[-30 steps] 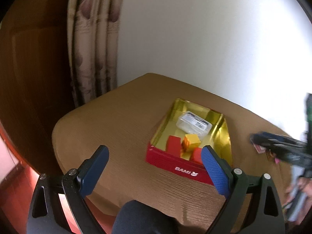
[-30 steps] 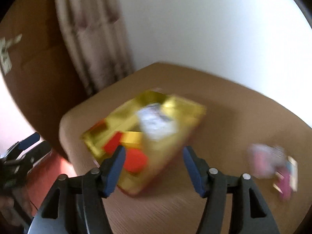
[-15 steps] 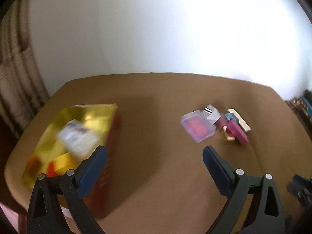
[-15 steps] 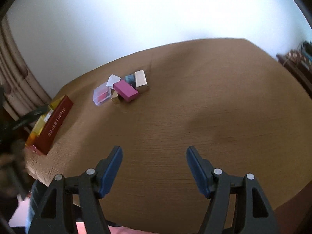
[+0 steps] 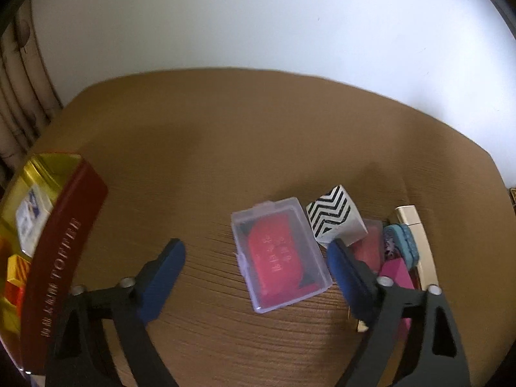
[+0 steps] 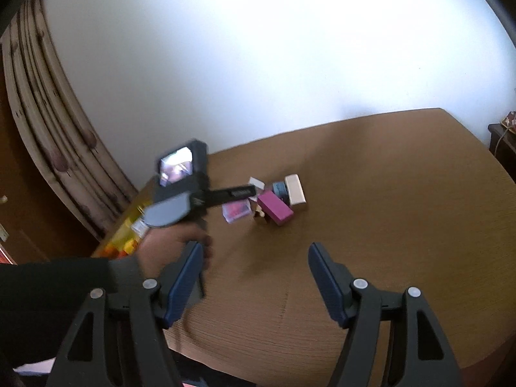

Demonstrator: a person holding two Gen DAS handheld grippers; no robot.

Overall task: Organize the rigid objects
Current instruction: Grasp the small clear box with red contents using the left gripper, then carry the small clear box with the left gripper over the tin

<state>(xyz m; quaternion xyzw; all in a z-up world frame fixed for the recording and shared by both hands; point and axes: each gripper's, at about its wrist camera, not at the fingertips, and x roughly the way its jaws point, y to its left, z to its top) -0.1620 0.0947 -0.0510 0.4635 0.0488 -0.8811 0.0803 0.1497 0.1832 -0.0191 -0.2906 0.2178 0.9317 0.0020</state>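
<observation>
A clear plastic case with a red insert lies flat on the brown table. My left gripper hovers over it with its jaws closing; the case sits between them, nearer the right pad, and neither pad presses on it. Right of the case are a black-and-white zigzag cube, a teal piece, a magenta block and a cream bar. My right gripper stands open over bare table, well short of the same pile with its magenta block. There I see the left tool's finger over the case.
A red tin with a gold inside stands at the table's left edge and holds a small clear box and red and yellow blocks. A hand and dark sleeve grip the left tool. Curtains hang at the left. A white wall lies behind.
The left view swung from the tin to the pile and dropped close over the clear case, jaws narrower. The right view turned off the tin; the hand with the left tool came into it.
</observation>
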